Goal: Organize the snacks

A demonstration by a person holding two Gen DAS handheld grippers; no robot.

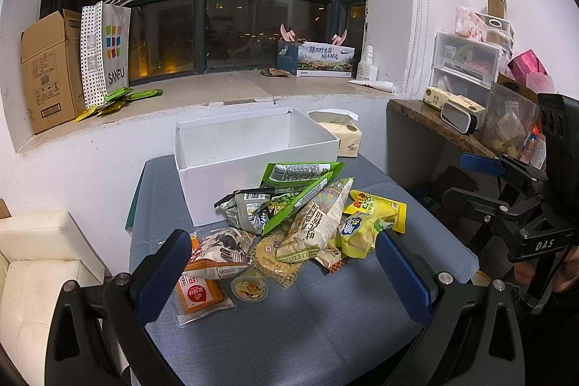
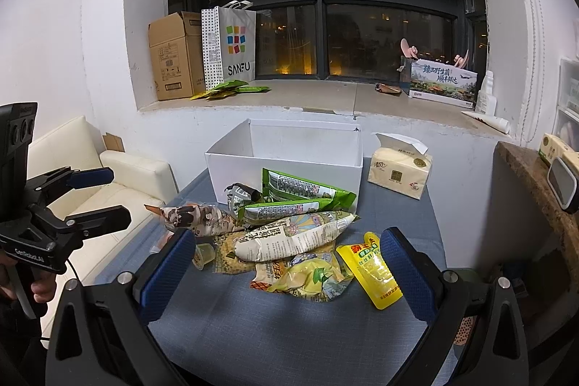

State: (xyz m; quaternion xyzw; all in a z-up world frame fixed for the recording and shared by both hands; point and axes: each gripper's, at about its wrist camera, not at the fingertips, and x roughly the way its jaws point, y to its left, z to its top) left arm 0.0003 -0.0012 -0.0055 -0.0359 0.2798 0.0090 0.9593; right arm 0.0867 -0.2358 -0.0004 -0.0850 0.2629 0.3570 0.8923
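Ahead, snack pile (image 1: 300,223) beyond both wide-open, empty fingers (image 1: 164,274), before white box (image 1: 217,176).

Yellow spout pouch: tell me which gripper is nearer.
Right. The yellow spout pouch lies just inside the right gripper's right finger; the left gripper hovers over the pile's opposite side, near the orange packet.

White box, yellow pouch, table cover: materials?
White box: looks like matte paperboard; thin flat walls, folded corners, no gloss. Yellow pouch: glossy plastic film; bright glare and creases. Table cover: woven blue-grey fabric; visible weave texture, soft edge drape, though a textured vinyl can't be ruled out.
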